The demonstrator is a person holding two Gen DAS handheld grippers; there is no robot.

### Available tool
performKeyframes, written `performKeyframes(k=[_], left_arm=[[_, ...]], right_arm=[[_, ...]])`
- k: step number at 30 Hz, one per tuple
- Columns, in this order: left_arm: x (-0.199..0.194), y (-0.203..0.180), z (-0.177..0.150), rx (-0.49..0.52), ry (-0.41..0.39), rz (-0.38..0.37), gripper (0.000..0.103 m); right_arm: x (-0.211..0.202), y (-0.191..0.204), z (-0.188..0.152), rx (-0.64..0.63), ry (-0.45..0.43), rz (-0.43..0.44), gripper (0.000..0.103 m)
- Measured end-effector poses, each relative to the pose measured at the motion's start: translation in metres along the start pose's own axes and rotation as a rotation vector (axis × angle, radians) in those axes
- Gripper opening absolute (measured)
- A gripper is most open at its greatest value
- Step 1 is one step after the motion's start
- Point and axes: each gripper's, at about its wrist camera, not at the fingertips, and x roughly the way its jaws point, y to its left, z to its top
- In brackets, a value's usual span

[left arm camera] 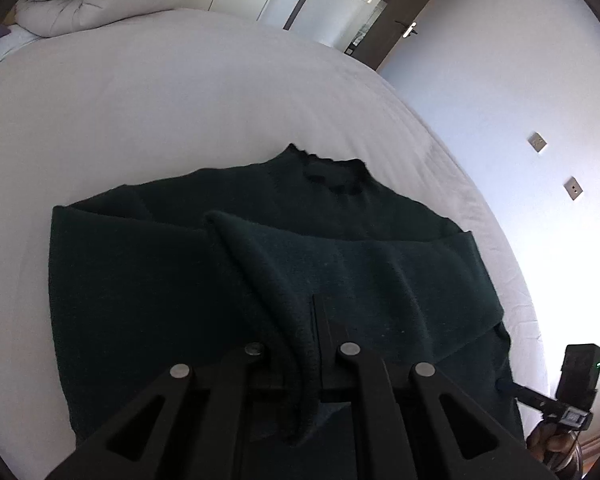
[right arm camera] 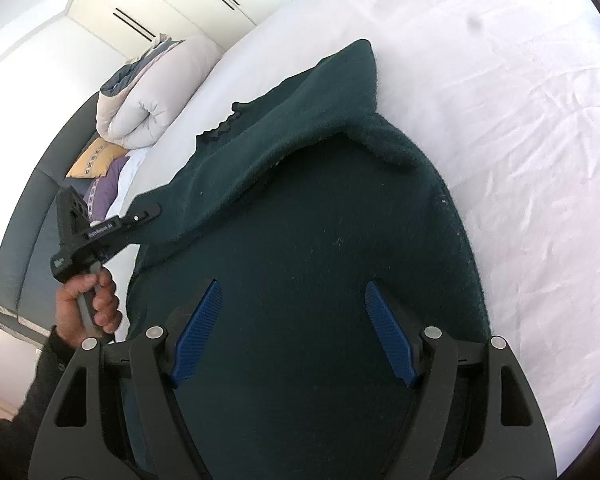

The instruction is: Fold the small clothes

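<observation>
A dark green sweater (left arm camera: 148, 280) lies on the white bed (left arm camera: 140, 100), collar (left arm camera: 332, 172) away from me, with both sleeves folded across the body. My left gripper (left arm camera: 300, 344) is shut on a raised fold of the sweater near its lower part; it also shows in the right wrist view (right arm camera: 156, 212) pinching the sweater's edge. My right gripper (right arm camera: 296, 308) is open with blue pads (right arm camera: 198, 332) spread, hovering over the sweater's body (right arm camera: 320, 240) without holding it. It appears at the left wrist view's lower right (left arm camera: 500, 384), at the sweater's edge.
A rolled white duvet (right arm camera: 148, 92) and yellow and purple pillows (right arm camera: 96, 168) lie at the head of the bed. White wardrobe doors (right arm camera: 152, 4) stand behind. The bed's right edge (left arm camera: 500, 240) runs close to a white wall with switches (left arm camera: 537, 142).
</observation>
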Motion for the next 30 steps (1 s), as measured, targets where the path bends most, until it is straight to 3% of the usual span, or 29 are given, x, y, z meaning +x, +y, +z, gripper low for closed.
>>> performKeyframes(k=[4, 9, 14, 20, 24, 26, 30], left_arm=[[0.013, 0.01, -0.006, -0.014, 0.031, 0.003, 0.009], [0.022, 0.027, -0.011, -0.087, 0.036, -0.063, 0.017], [0.025, 0.03, -0.012, -0.083, 0.027, -0.105, 0.025], [0.025, 0.043, -0.012, -0.109, 0.012, -0.194, 0.025], [0.025, 0.05, -0.01, -0.135, 0.014, -0.236, 0.025], [0.024, 0.049, -0.009, -0.131, 0.021, -0.228, 0.025], [0.015, 0.049, -0.012, -0.124, 0.014, -0.218, 0.036]], right_arm=[[-0.012, 0.0, 0.024, 0.023, -0.029, 0.048, 0.074], [-0.022, -0.006, 0.087, 0.091, -0.111, 0.147, 0.074], [0.022, -0.026, 0.144, 0.199, -0.042, 0.251, 0.074], [0.079, -0.063, 0.191, 0.333, -0.022, 0.285, 0.074], [0.103, -0.077, 0.196, 0.369, -0.003, 0.322, 0.073], [0.1, -0.07, 0.191, 0.309, 0.026, 0.319, 0.073], [0.088, -0.057, 0.165, 0.215, 0.091, 0.3, 0.074]])
